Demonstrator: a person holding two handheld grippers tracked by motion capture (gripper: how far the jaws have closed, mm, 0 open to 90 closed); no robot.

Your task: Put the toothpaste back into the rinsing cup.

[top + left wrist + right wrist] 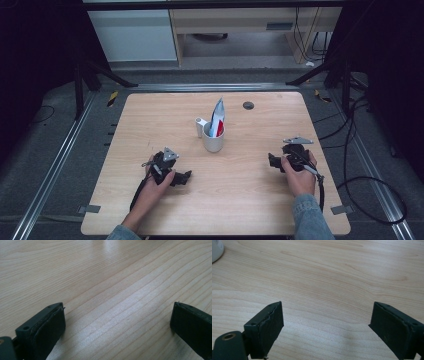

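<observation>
Both hands low on the worktop point(150, 215): left hand-held gripper point(186, 176) and right hand-held gripper point(272, 160) sit with jaws spread wide, holding nothing. Between and beyond them stands the white mug point(213, 138), a toothpaste tube point(217, 117) propped upright inside, ready for grabbing.

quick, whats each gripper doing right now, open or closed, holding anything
Left gripper: open, jaws wide apart over bare table, holding nothing.
Right gripper: open, jaws wide apart, holding nothing.
</observation>
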